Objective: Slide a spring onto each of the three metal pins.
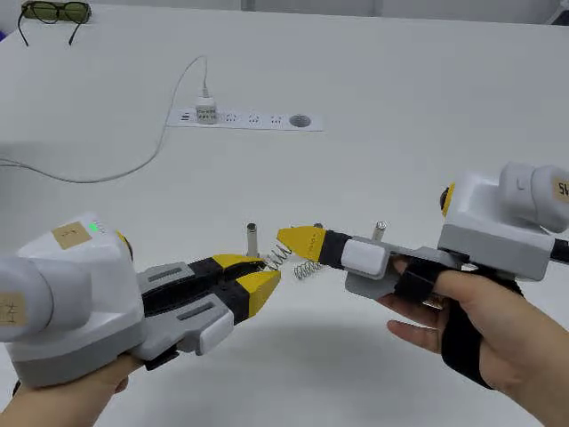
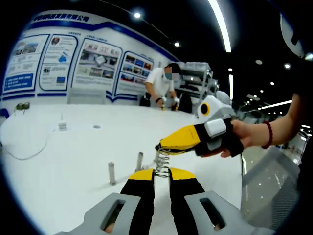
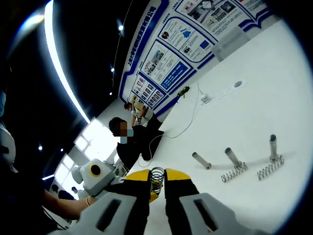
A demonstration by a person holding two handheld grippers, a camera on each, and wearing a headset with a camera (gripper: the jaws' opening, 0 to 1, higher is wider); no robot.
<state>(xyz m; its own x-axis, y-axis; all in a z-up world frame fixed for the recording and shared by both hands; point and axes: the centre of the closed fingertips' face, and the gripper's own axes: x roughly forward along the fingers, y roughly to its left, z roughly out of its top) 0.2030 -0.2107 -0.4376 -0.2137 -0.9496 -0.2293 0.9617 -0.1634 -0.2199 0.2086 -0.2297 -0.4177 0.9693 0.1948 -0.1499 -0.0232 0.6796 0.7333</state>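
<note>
White tabletop (image 1: 400, 133) spreads under my 2 claws. My left gripper (image 1: 269, 268) and my right gripper (image 1: 286, 242) are each clenched on an end of 1 coiled steel spring (image 1: 280, 258), held in the air between their yellow tips. Beyond it, 3 short upright metal pins (image 3: 232, 156) stand in a row, with 2 loose springs (image 3: 234, 173) lying at their feet. A white power strip (image 1: 244, 118) sits toward the tabletop's far edge.

Open tabletop (image 1: 400, 160) beyond the upright pins (image 1: 252, 238) (power strip (image 1: 244, 118) and cable (image 1: 133, 165) well back)
</note>
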